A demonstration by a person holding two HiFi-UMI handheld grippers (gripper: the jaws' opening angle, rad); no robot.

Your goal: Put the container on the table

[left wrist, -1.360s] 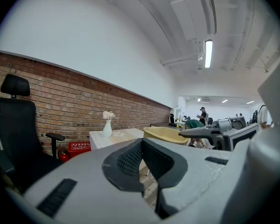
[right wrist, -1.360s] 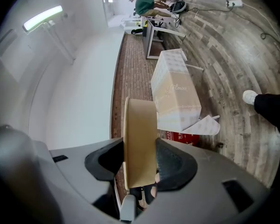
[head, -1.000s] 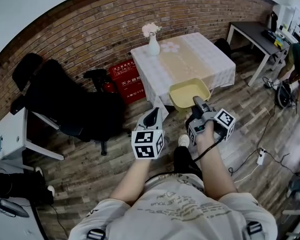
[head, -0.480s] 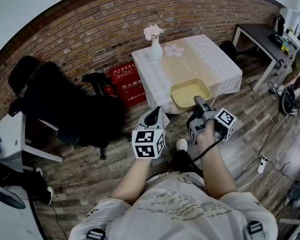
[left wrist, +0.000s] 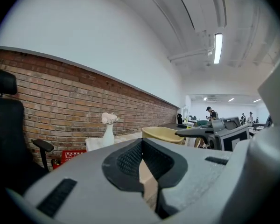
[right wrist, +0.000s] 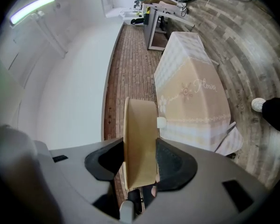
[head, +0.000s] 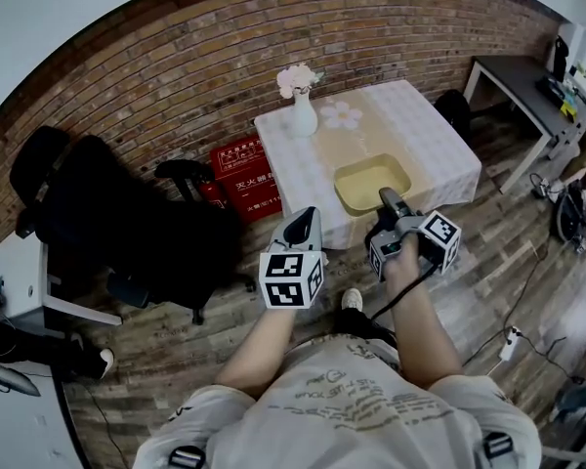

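A pale yellow container hangs level over the near edge of the cloth-covered table. My right gripper is shut on its near wall. In the right gripper view the container's wall stands between the two dark pads, with the table beyond it. My left gripper hangs beside it at the left, short of the table, shut and holding nothing. In the left gripper view its jaws meet. The container and the right gripper show to its right.
A white vase with flowers stands at the table's far left corner. A red box sits against the brick wall, and a black office chair is at the left. A dark desk stands at the right. Cables lie on the wood floor.
Both grippers have moved toward the table with the container. The container, earlier short of the table's edge, now hangs over its near edge.
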